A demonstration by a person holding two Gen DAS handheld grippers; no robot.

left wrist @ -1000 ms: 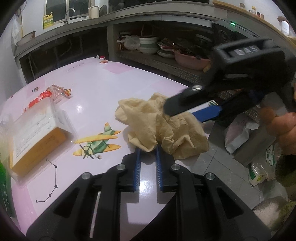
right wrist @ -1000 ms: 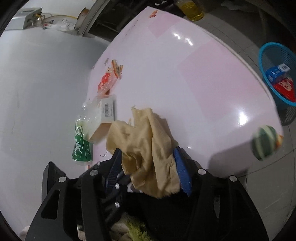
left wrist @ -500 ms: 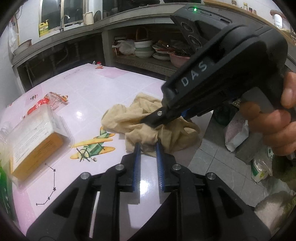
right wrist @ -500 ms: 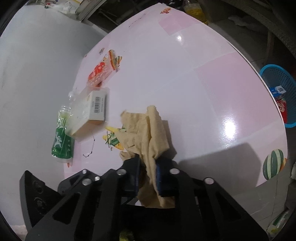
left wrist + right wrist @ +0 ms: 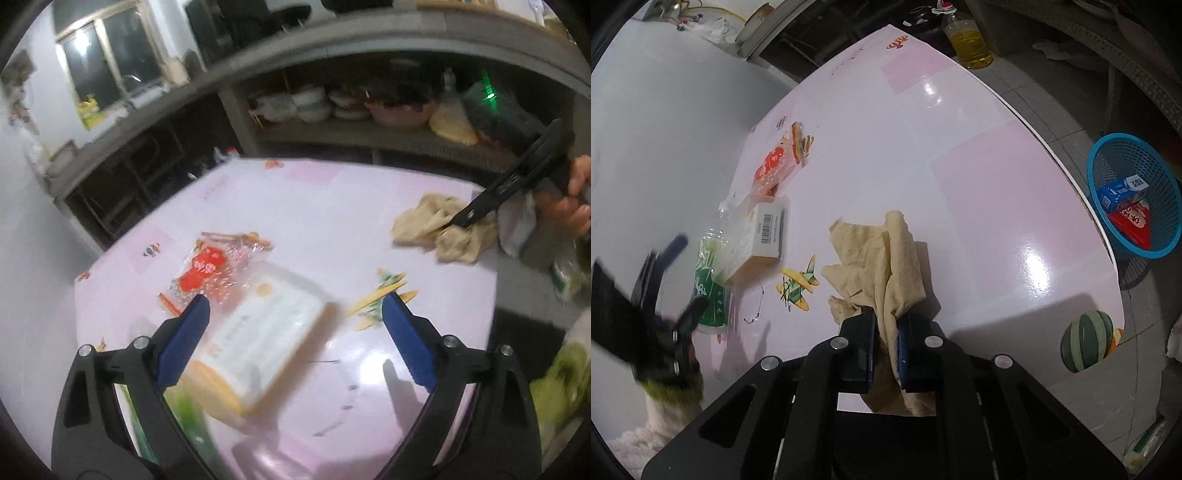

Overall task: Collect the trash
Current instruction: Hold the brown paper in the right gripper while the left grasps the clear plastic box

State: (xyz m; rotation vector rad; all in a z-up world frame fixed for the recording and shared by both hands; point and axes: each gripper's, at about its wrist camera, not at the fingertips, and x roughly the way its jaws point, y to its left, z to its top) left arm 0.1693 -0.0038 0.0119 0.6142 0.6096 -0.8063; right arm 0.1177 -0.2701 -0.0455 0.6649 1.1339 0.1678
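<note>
A crumpled tan cloth (image 5: 882, 251) lies near the edge of the pink table (image 5: 960, 129). My right gripper (image 5: 886, 321) is shut on its near fold; in the left wrist view the cloth (image 5: 424, 225) sits at the far right under that gripper's tip. My left gripper (image 5: 293, 299) hangs above the table, its jaws opening wide. Below the left gripper lies a clear plastic box holding a white and orange pack (image 5: 258, 339), untouched. A red and clear wrapper (image 5: 207, 269) lies just beyond the box. A green bottle (image 5: 709, 280) lies beside it.
On the floor past the table's right edge stands a blue mesh basket (image 5: 1134, 206), with a blue carton and a red packet inside. A bottle of yellow oil (image 5: 967, 44) stands beyond the far corner. Shelves with bowls (image 5: 332, 107) run behind the table.
The right gripper closed on the tan cloth. The left gripper drew away from the cloth to the left and upward, opened wide, and now hangs over the plastic box.
</note>
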